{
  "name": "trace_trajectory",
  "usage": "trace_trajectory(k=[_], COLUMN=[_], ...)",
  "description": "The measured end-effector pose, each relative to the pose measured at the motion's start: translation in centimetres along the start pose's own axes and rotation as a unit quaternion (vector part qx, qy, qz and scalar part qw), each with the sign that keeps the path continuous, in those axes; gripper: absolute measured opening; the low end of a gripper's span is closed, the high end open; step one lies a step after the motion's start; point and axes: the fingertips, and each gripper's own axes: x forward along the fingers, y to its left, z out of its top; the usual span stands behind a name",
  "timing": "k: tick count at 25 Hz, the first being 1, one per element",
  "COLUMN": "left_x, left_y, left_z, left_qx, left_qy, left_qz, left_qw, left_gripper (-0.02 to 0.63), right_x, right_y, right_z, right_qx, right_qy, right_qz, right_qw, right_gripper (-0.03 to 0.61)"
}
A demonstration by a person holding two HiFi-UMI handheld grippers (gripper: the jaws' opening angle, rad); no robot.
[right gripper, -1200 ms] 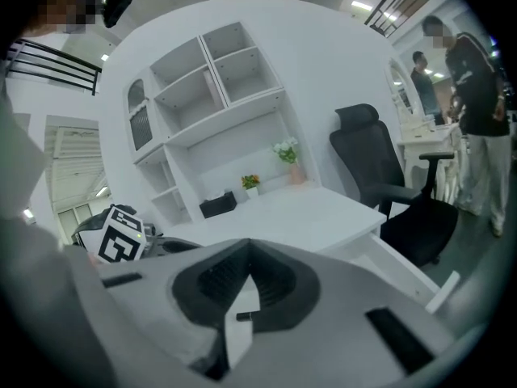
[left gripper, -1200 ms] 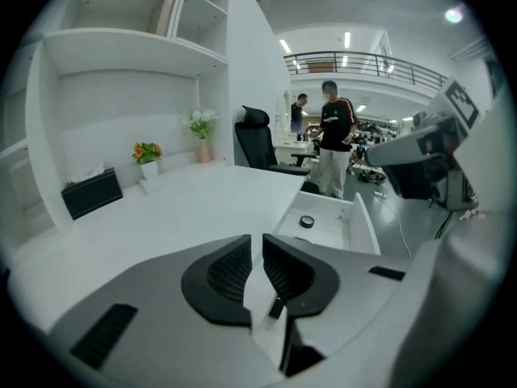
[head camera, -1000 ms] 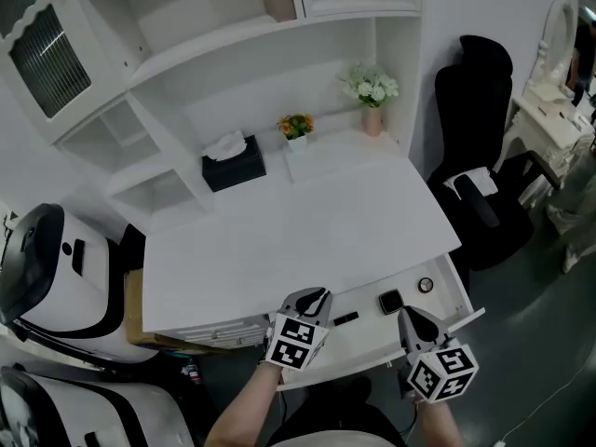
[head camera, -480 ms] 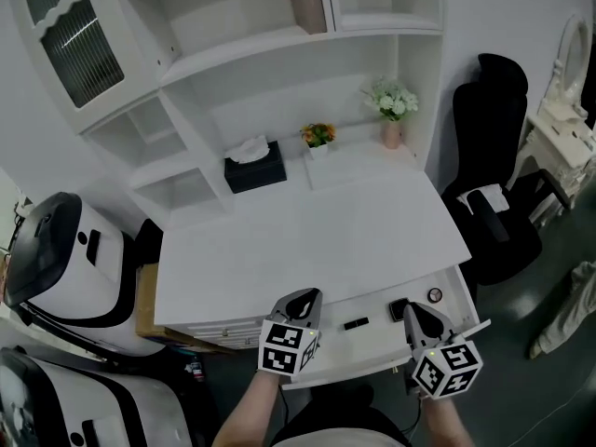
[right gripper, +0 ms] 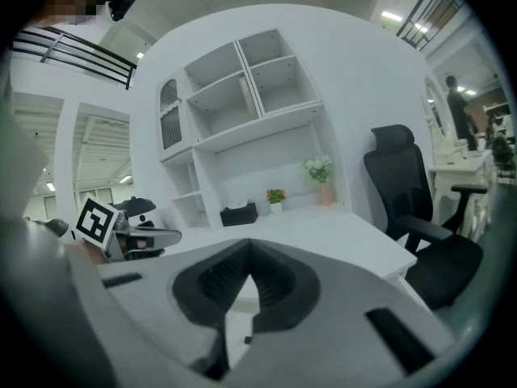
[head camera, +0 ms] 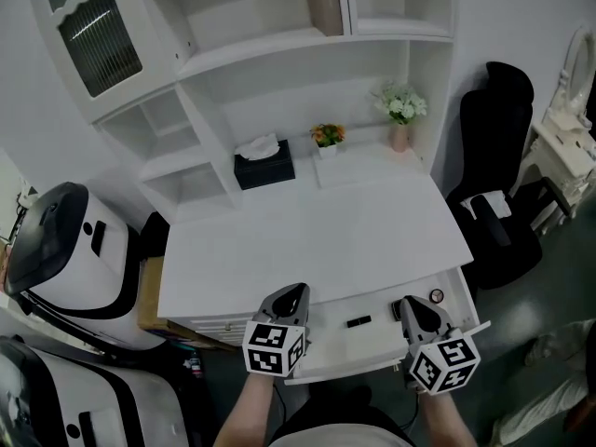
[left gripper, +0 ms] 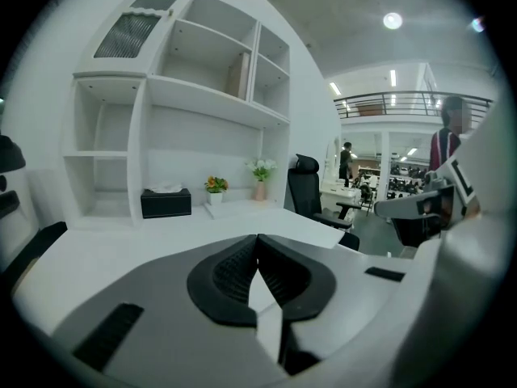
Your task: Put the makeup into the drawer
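Two claws are held out in front of a white surface (head camera: 317, 236). A white drawer (head camera: 337, 343) is pulled out from under the front edge of that surface, and both claws are seen above it.

The left claw (head camera: 296, 292) is shut tight. Its two jaws are pressed together at the tips, and nothing is held between them. The right claw (head camera: 408, 303) is shut as well, and nothing is held in it either.

The makeup is found inside the open drawer. A small black stick (head camera: 358, 321) is laid flat near the middle, between the two claws. A black case (head camera: 396, 308) is seen just beside the right claw and is partly hidden by it. A little round thing (head camera: 435, 295) is set near the right end of the drawer. None of these is touched by a claw.

At the back of the surface, a black tissue box (head camera: 264, 168) is placed. Next to it a small pot of orange flowers (head camera: 326, 137) is set, and white flowers in a pink vase (head camera: 401, 119) are put in the corner. White shelves (head camera: 279, 49) are built above. A black chair (head camera: 498, 184) is parked to the right of the surface.
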Motion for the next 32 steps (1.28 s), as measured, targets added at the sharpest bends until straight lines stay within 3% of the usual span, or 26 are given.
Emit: trace_trajectory(k=[9, 32], left_x=[-2.1, -4.0], left_y=[1.4, 1.8], left_z=[0.4, 0.4], left_qx=[-0.032, -0.057], left_qy=[-0.018, -0.031], left_qz=[0.021, 0.042], left_qw=[0.9991, 0.9970], left_gripper=[0.003, 0.003], right_x=[0.0, -0.8], right_y=[1.3, 2.2], right_z=[0.9, 1.1], right_qx=[-0.022, -0.041], right_qy=[-0.003, -0.006], right_qz=[0.011, 0.013], right_qw=[1.000, 0.999], right_gripper=[0.002, 0.002])
